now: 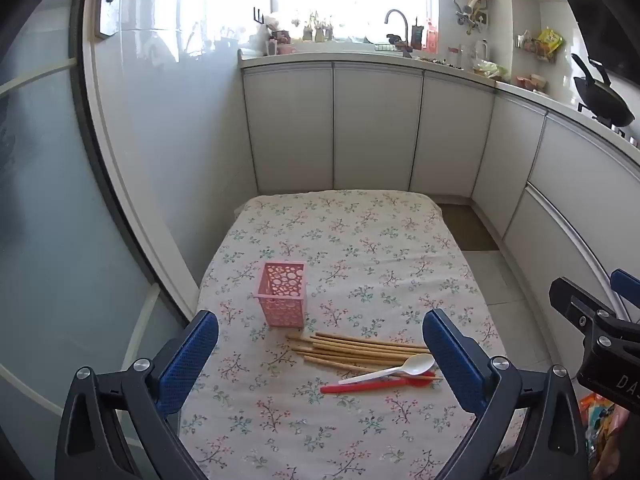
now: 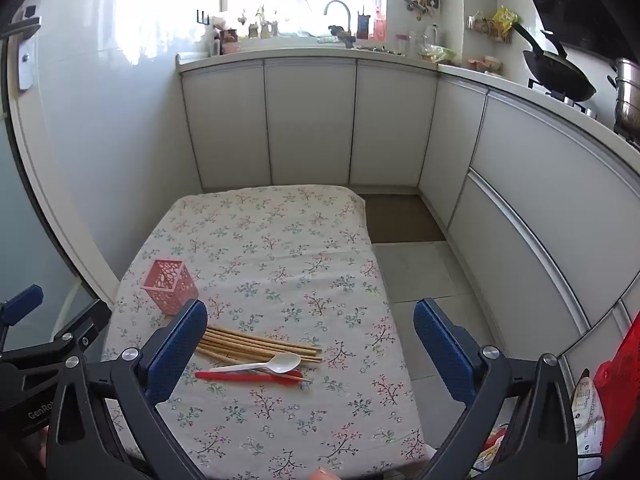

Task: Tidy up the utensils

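The left gripper (image 1: 320, 356) hangs over the near end of the tabletop (image 1: 360, 240) with its blue pads spread wide and nothing between them. The right gripper (image 2: 310, 344) is just as wide apart and empty. In each wrist view the other gripper shows at the frame's edge.

Just beyond the pads, in the lower middle of both views, lies a loose bundle of wooden chopsticks (image 1: 360, 350), side by side and roughly parallel. Against their near side rest a white spoon (image 1: 394, 368) and a red spoon (image 1: 372, 386), the white handle crossing over the red one.

All of these look light and stiff. The chopsticks are thin and round, so they will likely roll or fan out if pinched near one end; a grip across the middle of the bundle should hold best. The plastic spoons look smooth and lie flat on the cloth, so the handle, taken near its middle, is the likelier hold than the bowl.

Farther off, toward the left of the frame, stands a pink holder (image 1: 282, 296), upright and open at the top. It appears light and may tip if bumped, so one gripper may need to steady it.
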Tool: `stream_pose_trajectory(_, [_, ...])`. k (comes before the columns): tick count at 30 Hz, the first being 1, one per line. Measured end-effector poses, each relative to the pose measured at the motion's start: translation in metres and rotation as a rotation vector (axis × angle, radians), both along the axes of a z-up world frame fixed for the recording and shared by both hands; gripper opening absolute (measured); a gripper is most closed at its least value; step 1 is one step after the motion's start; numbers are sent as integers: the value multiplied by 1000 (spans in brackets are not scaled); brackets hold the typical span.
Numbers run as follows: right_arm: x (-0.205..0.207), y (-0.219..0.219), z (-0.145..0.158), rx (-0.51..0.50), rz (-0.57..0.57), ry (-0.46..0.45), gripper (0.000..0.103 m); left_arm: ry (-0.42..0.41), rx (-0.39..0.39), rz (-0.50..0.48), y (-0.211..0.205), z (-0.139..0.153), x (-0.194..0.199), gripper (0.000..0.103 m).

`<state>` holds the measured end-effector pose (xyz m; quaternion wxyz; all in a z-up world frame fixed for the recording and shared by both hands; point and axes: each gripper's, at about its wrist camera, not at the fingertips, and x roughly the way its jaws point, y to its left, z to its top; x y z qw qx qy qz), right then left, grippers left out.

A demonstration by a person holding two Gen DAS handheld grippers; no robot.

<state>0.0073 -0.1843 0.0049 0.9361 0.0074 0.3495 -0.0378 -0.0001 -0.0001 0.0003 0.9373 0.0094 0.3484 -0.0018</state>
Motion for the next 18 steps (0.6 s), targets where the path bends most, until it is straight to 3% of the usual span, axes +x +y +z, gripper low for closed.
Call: stream_pose_trajectory(18, [0, -3, 2, 9, -5, -3, 103, -9, 7, 9, 5, 6, 0, 103])
